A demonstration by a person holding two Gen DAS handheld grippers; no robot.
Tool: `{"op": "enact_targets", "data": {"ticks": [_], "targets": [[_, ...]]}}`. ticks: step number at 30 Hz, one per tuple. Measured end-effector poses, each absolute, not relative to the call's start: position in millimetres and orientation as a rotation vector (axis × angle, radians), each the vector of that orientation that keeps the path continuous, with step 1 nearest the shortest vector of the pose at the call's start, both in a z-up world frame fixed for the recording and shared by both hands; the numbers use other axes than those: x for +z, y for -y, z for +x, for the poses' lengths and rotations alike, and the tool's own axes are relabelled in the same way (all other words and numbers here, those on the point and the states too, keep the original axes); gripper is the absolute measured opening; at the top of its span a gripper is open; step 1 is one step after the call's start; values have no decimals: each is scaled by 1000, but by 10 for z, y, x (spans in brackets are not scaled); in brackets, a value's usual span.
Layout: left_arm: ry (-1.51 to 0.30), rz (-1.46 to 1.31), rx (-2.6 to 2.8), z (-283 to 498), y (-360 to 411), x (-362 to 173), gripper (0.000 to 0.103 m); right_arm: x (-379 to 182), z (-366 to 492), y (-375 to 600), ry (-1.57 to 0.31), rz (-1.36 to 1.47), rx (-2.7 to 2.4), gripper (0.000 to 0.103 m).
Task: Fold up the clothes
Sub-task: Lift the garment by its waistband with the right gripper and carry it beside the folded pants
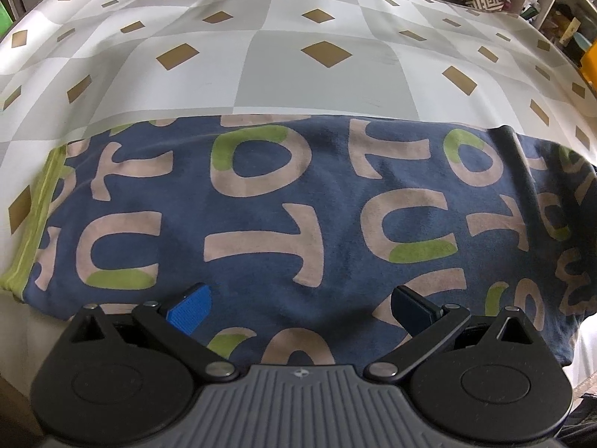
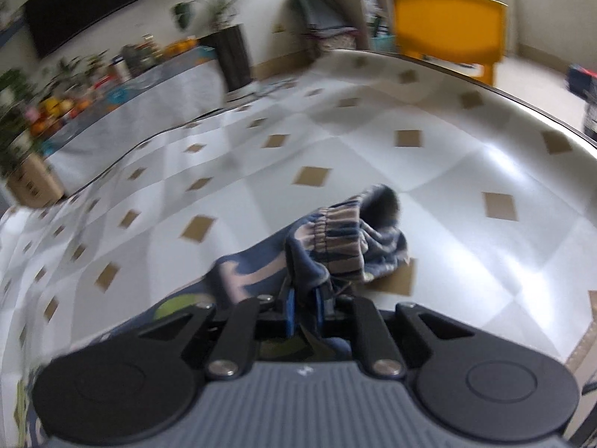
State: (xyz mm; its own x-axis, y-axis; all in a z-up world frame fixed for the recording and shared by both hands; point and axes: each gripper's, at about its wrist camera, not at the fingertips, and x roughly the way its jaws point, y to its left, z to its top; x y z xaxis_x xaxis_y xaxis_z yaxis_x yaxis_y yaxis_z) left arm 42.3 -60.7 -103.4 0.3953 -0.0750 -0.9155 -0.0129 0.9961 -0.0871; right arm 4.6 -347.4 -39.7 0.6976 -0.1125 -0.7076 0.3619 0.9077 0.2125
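Here the blue garment [image 1: 283, 205], printed with pale letters and green patches, lies spread flat along the near edge of the tabletop [image 1: 261, 37], which wears a grey-and-white checked cover with tan diamonds. The left tool [image 1: 298, 306] hangs just above the cloth near its front edge, jaws wide apart, nothing between them; one blue pad [image 1: 188, 308] shows clearly. Likely it waits there to pin or take the near hem while the other side does the folding. The right tool [image 2: 304, 317] is clamped together on the garment's gathered, elasticated end [image 2: 335, 242], which bunches up in front of the fingers and stands off the tabletop, with the rest of the cloth trailing back and down to the left. The grip on the banded edge makes sense: it's the thickest, least slippery part, so the fabric follows when carried over. The right wrist view is motion-blurred, so exactly how much cloth sits between the pads cannot be told. Fold looks just started, not laid down yet. Background clutter, a yellow chair [image 2: 447, 26] and plants sit well apart, irrelevant.
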Motion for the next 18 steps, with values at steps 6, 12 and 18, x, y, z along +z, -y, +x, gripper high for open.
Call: {"op": "enact_targets", "data": {"ticks": [6, 12, 18], "targets": [[-1166, -97, -14, 436, 551, -1051, 103, -405, -34, 2843, -783, 148, -69, 9], [-1166, -111, 1, 439, 510, -1048, 103, -618, -99, 2469, -887, 58, 68, 16], [-1168, -118, 5, 441, 499, -1048, 103, -471, -230, 2413, -869, 106, 118, 45]]}}
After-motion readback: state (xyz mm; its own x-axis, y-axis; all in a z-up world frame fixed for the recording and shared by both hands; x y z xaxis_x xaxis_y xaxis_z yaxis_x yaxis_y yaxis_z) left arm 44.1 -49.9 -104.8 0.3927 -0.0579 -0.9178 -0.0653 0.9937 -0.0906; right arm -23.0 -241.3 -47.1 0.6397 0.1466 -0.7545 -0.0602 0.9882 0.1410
